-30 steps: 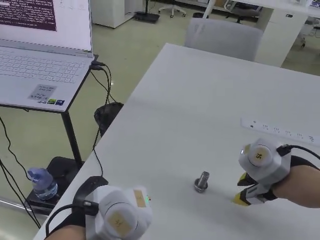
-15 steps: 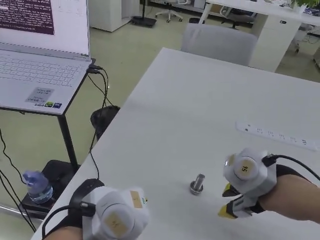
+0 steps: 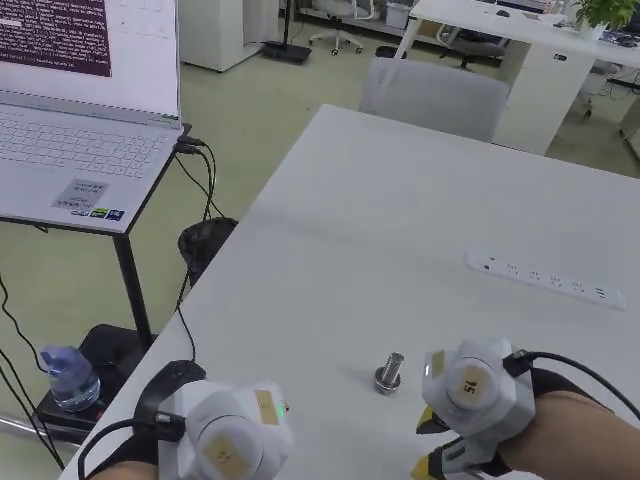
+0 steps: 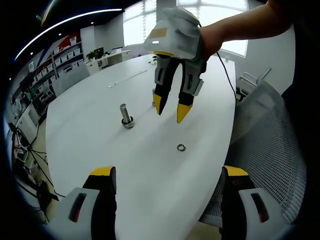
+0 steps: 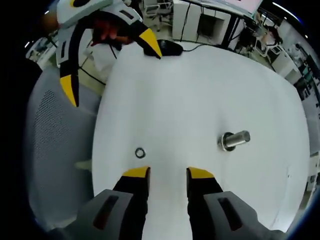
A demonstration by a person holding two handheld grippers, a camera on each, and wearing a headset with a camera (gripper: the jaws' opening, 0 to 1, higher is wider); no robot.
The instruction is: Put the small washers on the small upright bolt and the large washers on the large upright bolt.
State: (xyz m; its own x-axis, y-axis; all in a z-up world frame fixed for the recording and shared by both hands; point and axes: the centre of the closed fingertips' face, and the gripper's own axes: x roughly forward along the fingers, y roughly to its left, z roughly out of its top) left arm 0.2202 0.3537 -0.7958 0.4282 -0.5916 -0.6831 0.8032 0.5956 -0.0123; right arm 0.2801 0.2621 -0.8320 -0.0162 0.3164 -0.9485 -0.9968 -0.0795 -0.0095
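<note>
A steel upright bolt (image 3: 389, 372) with a washer at its foot stands on the white table (image 3: 400, 220); the left gripper view has the bolt (image 4: 126, 116) too. A small loose washer (image 4: 181, 147) lies flat nearer to me. In the right gripper view this washer (image 5: 140, 152) sits just ahead of one fingertip, and the bolt (image 5: 234, 140) is off to the right. My right gripper (image 5: 168, 173) hovers over the table, open and holding nothing; the head view has it (image 3: 428, 445) right of the bolt. My left gripper (image 4: 169, 175) is wide open and holds nothing; its body (image 3: 225, 445) shows at the table's near-left edge.
A white power strip (image 3: 550, 280) lies on the table's far right. A laptop (image 3: 80, 130) rests on a stand to the left, with cables and a water bottle (image 3: 65, 378) below. A grey chair (image 3: 435, 95) stands beyond the table's far end.
My right gripper has come left and towards me, ending closer to the bolt and over the loose washer. The left gripper has hardly moved. The head camera has tilted slightly.
</note>
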